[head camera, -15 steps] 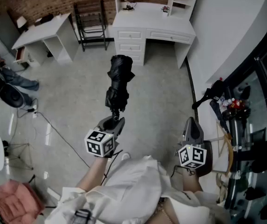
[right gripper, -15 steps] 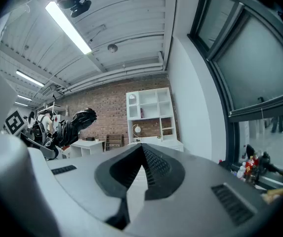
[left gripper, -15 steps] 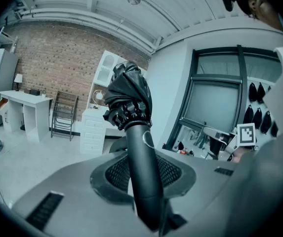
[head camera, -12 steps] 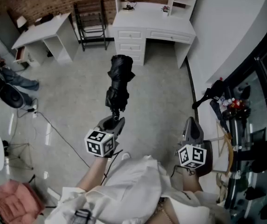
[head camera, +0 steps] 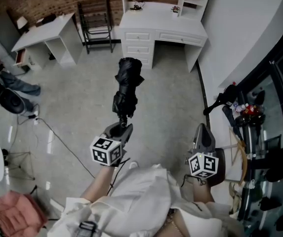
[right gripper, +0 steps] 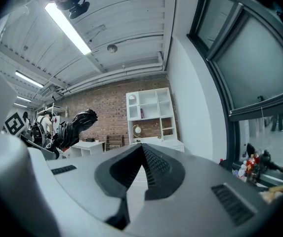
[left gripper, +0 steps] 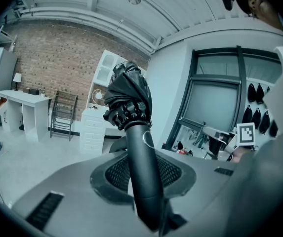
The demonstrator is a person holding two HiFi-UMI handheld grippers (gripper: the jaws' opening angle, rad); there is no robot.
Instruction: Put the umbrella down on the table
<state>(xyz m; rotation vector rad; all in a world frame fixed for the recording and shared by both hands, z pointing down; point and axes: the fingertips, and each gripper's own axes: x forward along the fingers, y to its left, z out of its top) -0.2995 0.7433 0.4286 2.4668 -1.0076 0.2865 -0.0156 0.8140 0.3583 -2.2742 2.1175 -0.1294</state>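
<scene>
A folded black umbrella (head camera: 126, 88) points away from me over the floor, its handle (left gripper: 141, 172) clamped between the jaws of my left gripper (head camera: 119, 129). Its bunched canopy (left gripper: 127, 95) fills the middle of the left gripper view, and the umbrella (right gripper: 74, 127) also shows at the left of the right gripper view. My right gripper (head camera: 203, 134) is held lower right, jaws together with nothing between them. A white dresser-style table (head camera: 161, 28) stands ahead against the brick wall.
A second white desk (head camera: 47, 36) stands at the far left, with a black rack (head camera: 96, 26) between it and the dresser. A cable (head camera: 62, 142) runs across the grey floor. A pink cushion (head camera: 15, 211) lies lower left. Cluttered shelves (head camera: 247, 117) line the right.
</scene>
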